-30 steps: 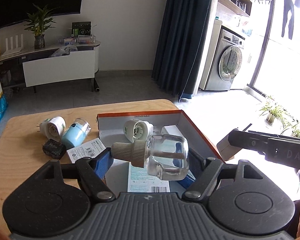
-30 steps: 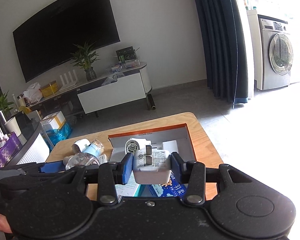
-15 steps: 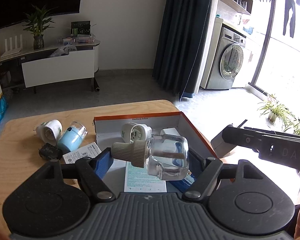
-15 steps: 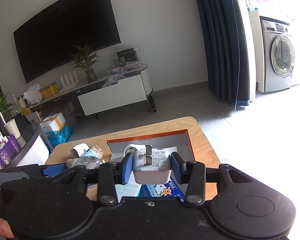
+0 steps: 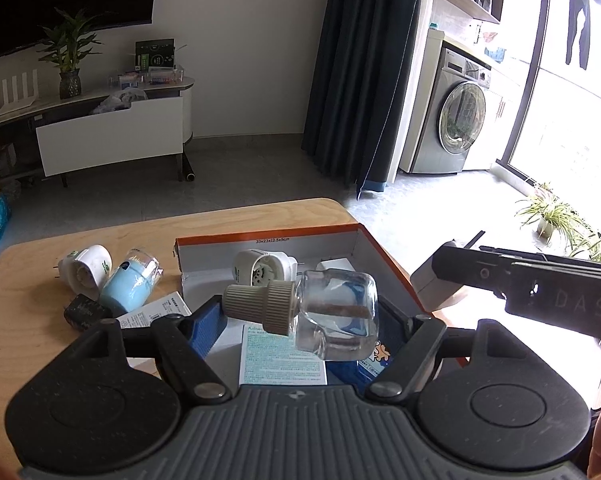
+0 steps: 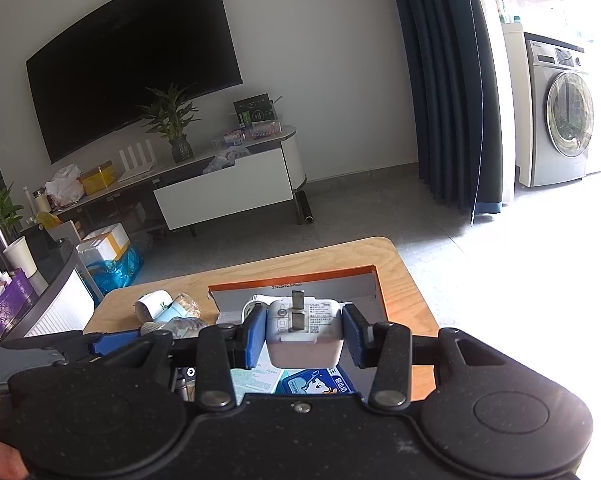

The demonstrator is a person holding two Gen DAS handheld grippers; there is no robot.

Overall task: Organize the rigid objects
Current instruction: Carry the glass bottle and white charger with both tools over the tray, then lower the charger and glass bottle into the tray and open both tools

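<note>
Two grippers carry loads above the open box (image 5: pixel 372 240): the left gripper (image 5: pixel 300 318) clamps a clear bottle (image 5: pixel 332 316), long axis crosswise, cap pointing left; the right gripper (image 6: pixel 304 332) pinches a white charger (image 6: pixel 304 330), prongs up. Box rim reads "33x23x12.5x5cm"; the charger's label seems to say "vivo".

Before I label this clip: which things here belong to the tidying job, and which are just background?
Job:
clear bottle in left gripper
white charger in right gripper
orange-edged box
white plug
blue cup
black adapter

Background:
washing machine
curtain
television
potted plant
</note>
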